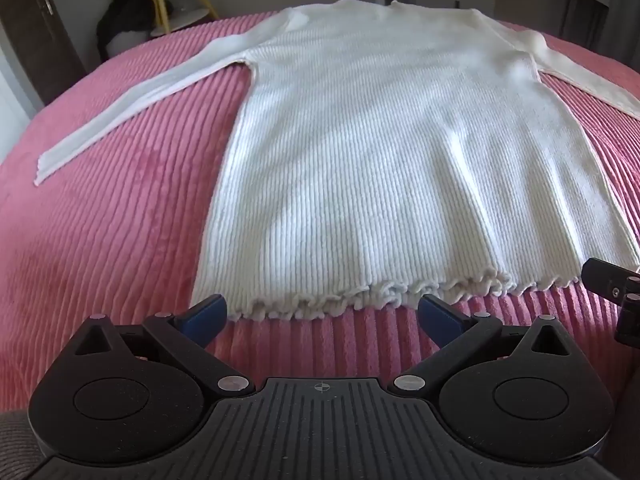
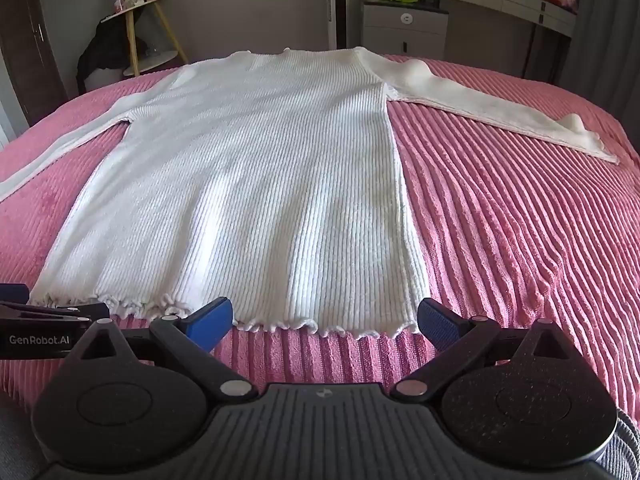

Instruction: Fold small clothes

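White ribbed sweater spread flat on the pink corduroy bedspread, sleeves out.
Left gripper and right gripper hover at its frilled hem low in frame, jaws wide, empty.

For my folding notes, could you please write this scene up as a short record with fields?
garment: white ribbed sweater, spread flat, not yet folded
surface: pink ribbed bedspread
sleeves: left sleeve and right sleeve both stretched outward
hem: ruffled hem, nearest the grippers
left gripper: jaws open, nothing between them, at the hem
right gripper: jaws open, nothing held, at the hem's right corner
background: drawer unit beyond the bed
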Demonstrator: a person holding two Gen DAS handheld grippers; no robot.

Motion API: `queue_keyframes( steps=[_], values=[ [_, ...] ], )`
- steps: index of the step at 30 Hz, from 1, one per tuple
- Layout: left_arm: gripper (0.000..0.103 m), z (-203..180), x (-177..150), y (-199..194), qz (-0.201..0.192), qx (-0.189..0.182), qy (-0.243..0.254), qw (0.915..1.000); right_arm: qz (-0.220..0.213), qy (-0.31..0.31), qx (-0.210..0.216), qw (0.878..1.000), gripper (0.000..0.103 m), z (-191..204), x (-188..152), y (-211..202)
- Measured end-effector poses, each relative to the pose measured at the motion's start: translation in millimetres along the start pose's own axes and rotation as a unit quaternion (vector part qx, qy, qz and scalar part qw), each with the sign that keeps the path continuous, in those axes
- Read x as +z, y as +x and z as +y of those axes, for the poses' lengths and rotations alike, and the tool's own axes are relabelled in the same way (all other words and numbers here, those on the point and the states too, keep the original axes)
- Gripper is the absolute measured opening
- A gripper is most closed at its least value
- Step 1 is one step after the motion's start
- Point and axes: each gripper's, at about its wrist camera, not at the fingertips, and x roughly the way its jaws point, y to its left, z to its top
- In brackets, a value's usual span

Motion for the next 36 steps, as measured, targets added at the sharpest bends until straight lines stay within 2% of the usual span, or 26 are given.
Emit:
queue_keyframes(
  steps=[36],
  values=[
    [0.103,2.4,-7.3,5.0,0.004,-0.004,-0.001,1.0,-0.001,0.001,0.002,1.0,0.099,-2.0,0.9,-0.5]
  ],
)
